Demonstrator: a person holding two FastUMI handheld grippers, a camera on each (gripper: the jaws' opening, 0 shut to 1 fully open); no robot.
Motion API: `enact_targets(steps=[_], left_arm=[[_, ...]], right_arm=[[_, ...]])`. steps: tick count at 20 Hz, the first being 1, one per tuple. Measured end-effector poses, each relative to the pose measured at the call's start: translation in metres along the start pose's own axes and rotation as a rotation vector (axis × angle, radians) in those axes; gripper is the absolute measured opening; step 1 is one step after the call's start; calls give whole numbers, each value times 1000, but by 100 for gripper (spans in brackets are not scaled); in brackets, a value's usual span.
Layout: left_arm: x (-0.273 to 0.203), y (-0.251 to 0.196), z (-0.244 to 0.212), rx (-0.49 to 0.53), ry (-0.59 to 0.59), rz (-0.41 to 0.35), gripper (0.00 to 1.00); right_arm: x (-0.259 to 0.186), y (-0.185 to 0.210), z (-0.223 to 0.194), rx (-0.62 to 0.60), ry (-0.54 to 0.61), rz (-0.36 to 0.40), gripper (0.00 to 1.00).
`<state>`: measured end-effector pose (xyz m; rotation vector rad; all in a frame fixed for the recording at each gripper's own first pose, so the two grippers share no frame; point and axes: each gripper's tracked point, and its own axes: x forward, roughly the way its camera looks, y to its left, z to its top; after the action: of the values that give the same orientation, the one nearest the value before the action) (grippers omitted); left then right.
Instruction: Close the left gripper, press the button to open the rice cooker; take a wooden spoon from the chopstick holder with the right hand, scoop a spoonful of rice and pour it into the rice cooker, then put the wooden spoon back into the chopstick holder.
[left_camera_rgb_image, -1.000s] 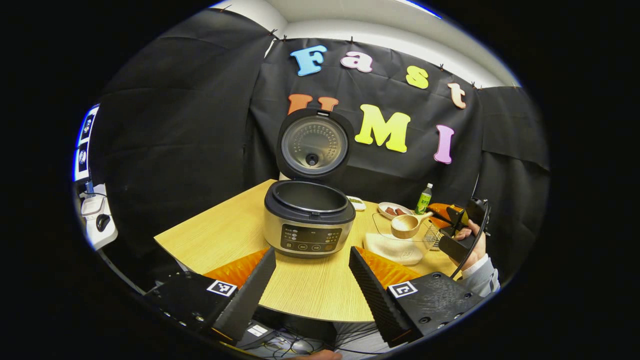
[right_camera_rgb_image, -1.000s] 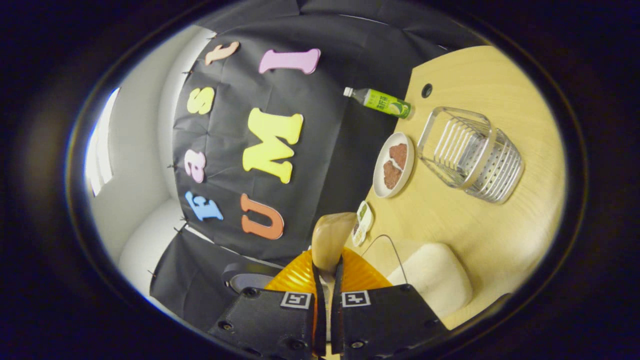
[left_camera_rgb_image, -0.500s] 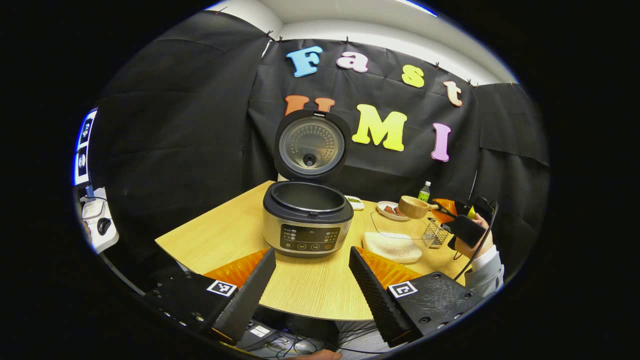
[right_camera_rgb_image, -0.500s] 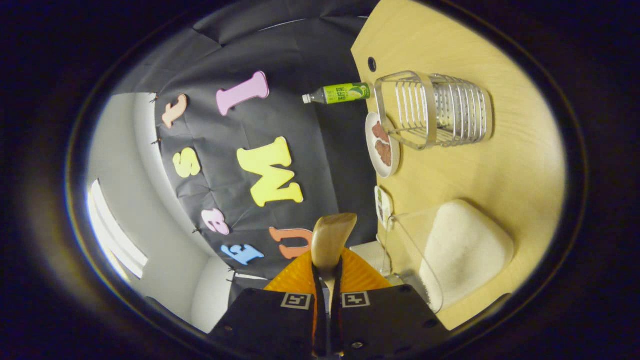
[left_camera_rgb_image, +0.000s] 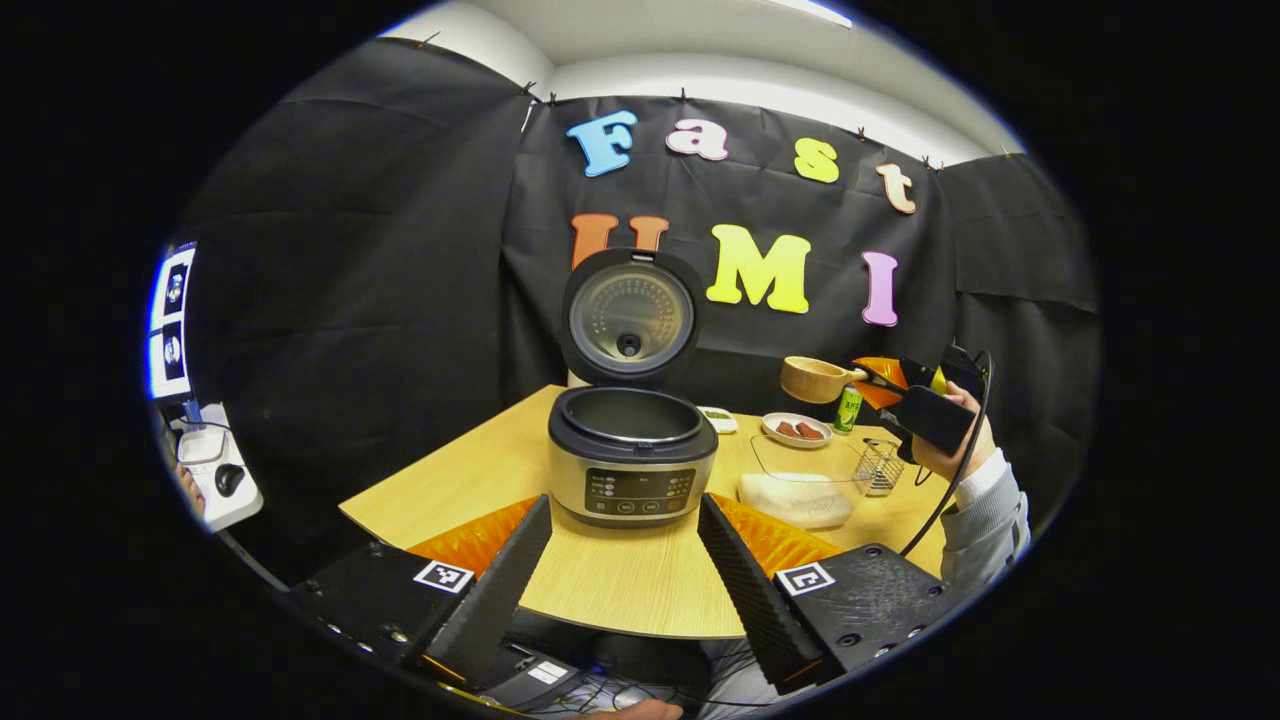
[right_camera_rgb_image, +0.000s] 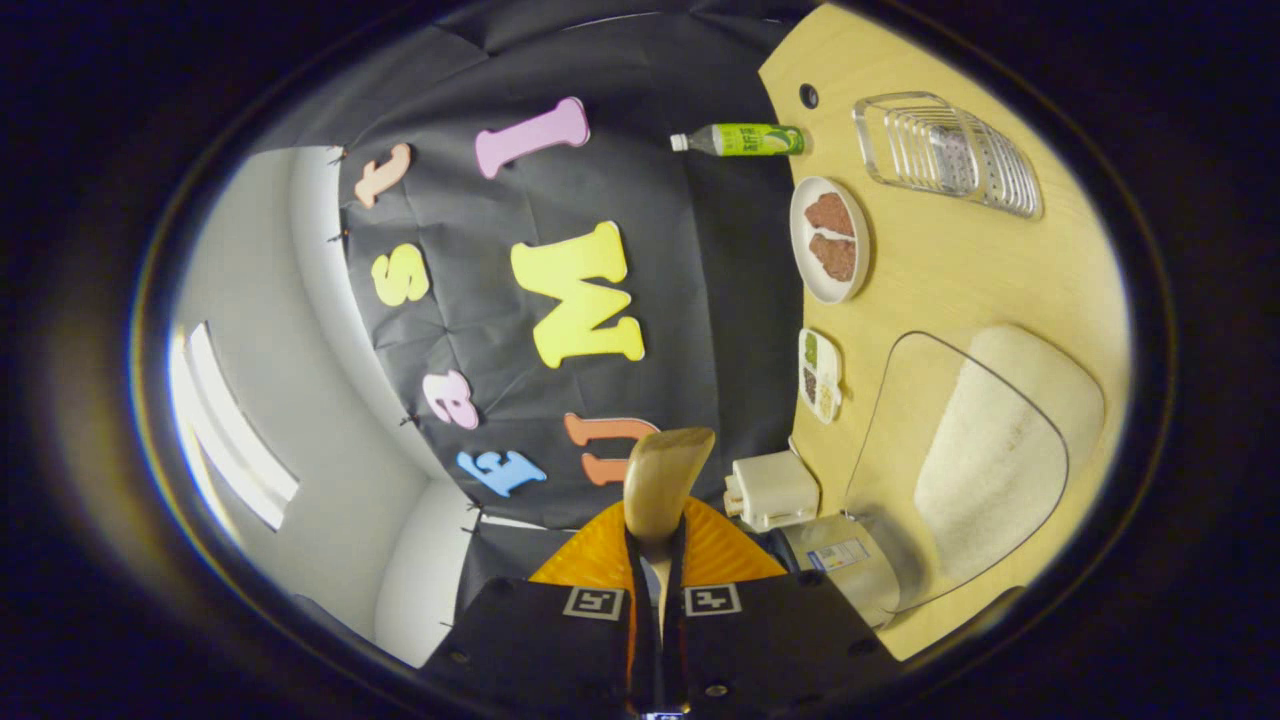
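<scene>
Spoon (left_camera_rgb_image: 813, 379) rides level above the table, right of the open cooker (left_camera_rgb_image: 632, 455); right gripper (left_camera_rgb_image: 878, 378) clamps its handle; left gripper (left_camera_rgb_image: 622, 560) gapes idle; light, stiff wood, likely to swivel if gripped near the end.

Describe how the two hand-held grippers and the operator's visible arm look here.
Left hand-held gripper: black housings carrying square black-and-white markers, ridged finger faces. Right hand-held gripper: black body, the same paired markers. Seen from the left gripper view, a black cable loops beside it, over a light grey sleeve with white cuff.

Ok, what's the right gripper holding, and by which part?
The wooden spoon, gripped by its handle, bowl out front. The left gripper holds nothing.
</scene>
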<state>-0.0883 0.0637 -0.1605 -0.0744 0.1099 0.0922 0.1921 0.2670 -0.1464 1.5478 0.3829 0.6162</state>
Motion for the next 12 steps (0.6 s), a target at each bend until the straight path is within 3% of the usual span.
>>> enact_targets(steps=[6,12], left_arm=[[-12,15,26,60,-55,28,95],[-20,24,48,110,-114,42,95]], right_arm=[[50,21,-37,-161,52,-64,8],[96,50,-90,-507,121,-101,8]])
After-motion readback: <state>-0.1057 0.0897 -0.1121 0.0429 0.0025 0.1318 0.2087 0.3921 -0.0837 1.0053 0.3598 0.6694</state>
